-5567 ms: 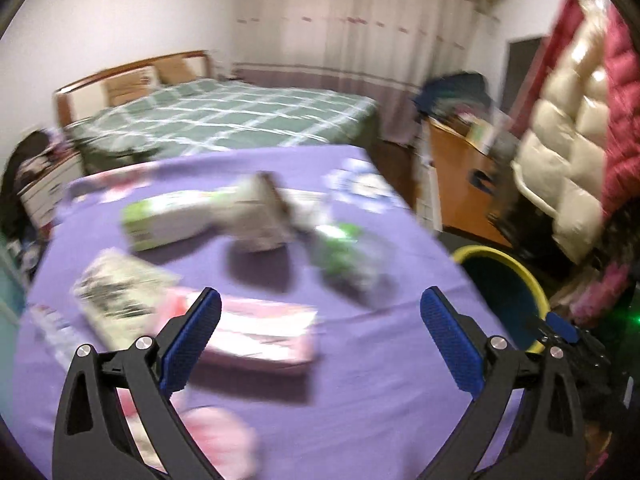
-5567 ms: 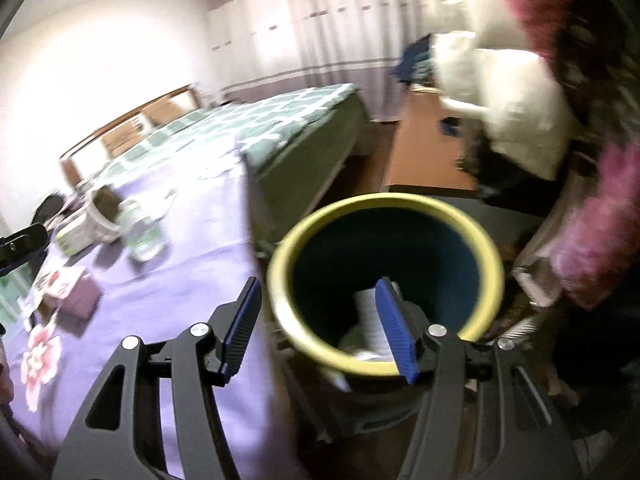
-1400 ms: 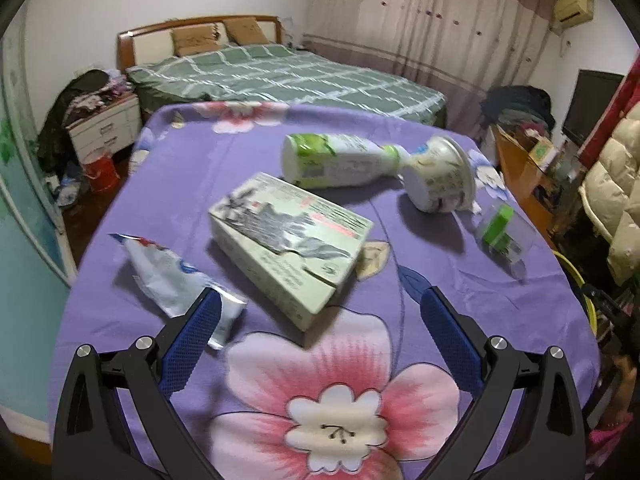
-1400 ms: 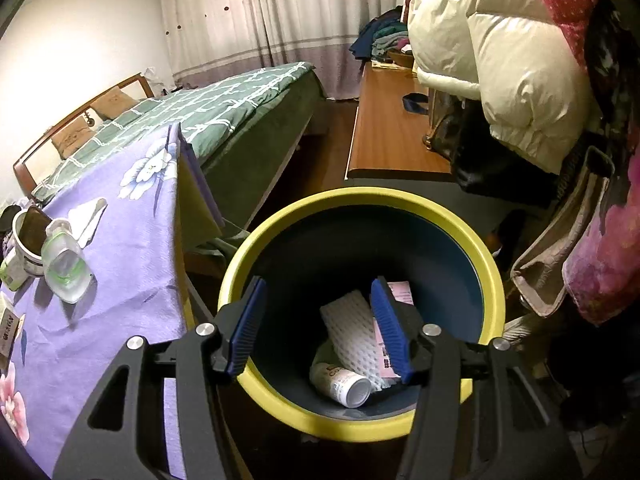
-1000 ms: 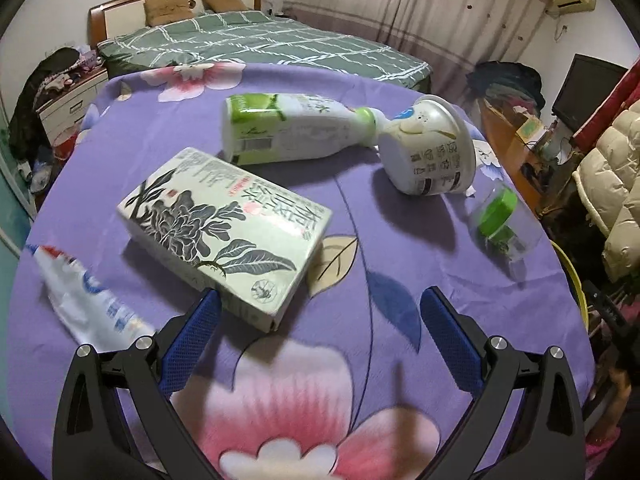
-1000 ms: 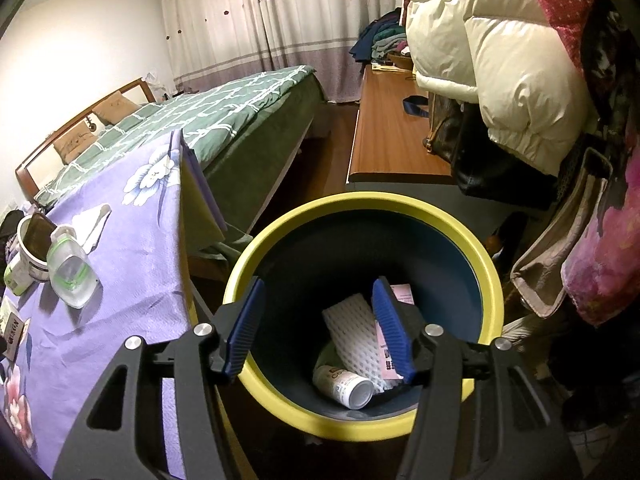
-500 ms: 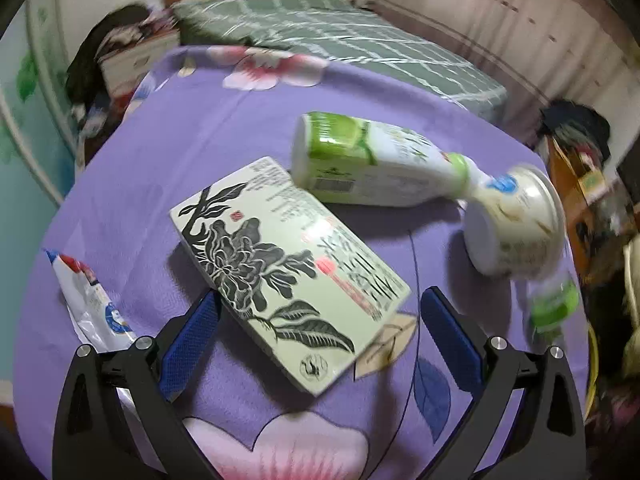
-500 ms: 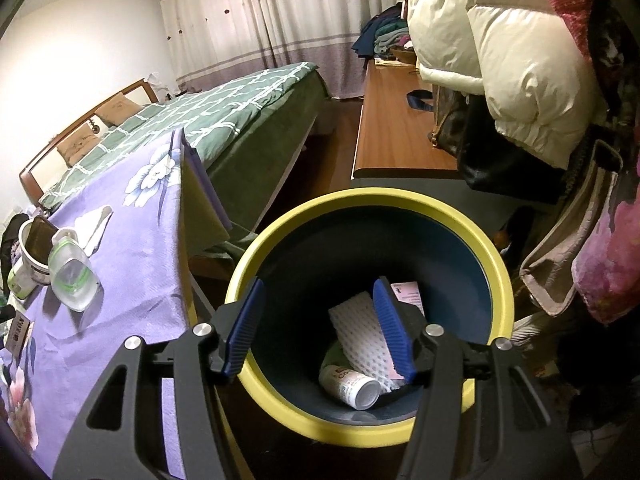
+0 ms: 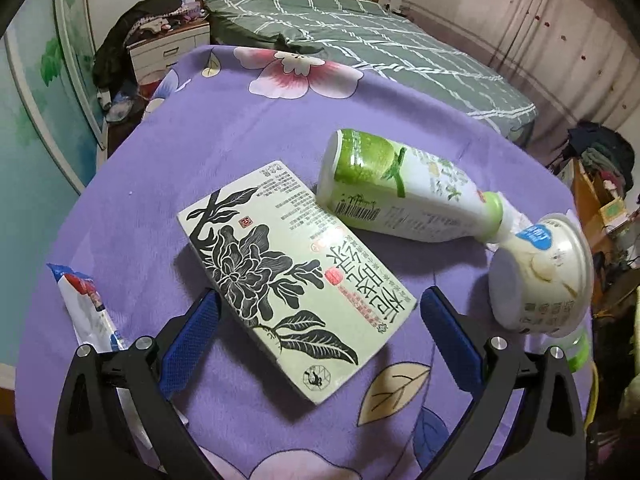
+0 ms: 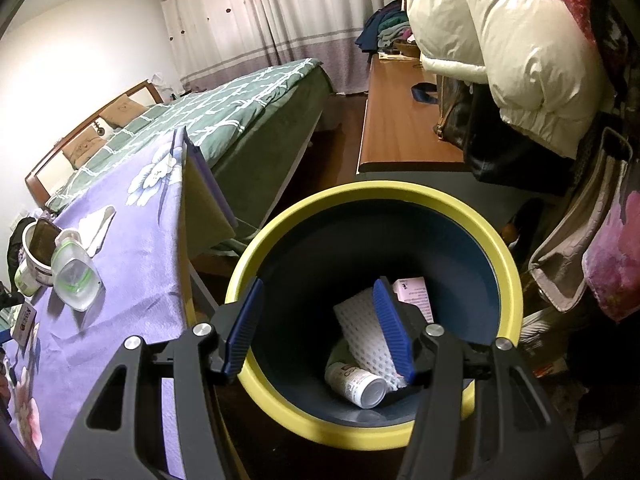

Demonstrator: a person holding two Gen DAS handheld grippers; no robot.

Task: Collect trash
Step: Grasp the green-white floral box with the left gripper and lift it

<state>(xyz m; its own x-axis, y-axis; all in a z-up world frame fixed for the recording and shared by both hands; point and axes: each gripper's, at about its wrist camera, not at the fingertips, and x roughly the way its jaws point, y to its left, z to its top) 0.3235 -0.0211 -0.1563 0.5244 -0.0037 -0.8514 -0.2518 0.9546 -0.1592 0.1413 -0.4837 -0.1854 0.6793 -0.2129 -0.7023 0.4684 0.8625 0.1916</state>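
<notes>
My left tongs (image 9: pixel 316 336) hang spread wide over the table (image 9: pixel 168 160), which wears a purple flowered cloth, and they grip nothing. The near end of the box (image 9: pixel 292 276) lies between the two blue pads; I cannot tell whether either pad touches it. The box lies flat, pale, printed with black flowers and leaves, and runs at a slant away from me toward the bottle (image 9: pixel 404 196). The bottle lies on its side, green and white, its base touching the far corner of the box and its neck pointing at the cup (image 9: pixel 540 276). The cup is tipped on its side just at the bottle's mouth, near the table's right edge. A crumpled wrapper (image 9: pixel 86 312), white with red and blue, lies left of my left pad, apart from the box.

My right tongs (image 10: pixel 318 326) are released too, empty, held over the bin (image 10: pixel 508 264), a dark bucket with a yellow rim standing on the floor just beside the table. Down in the bin lie a small can (image 10: pixel 356 384) on its side, a white foam net (image 10: pixel 360 332) leaning over it, and a pink packet (image 10: pixel 412 292) behind. A clear tub (image 10: pixel 76 272) with a green band lies on the table's edge in the right view, next to the cup.
</notes>
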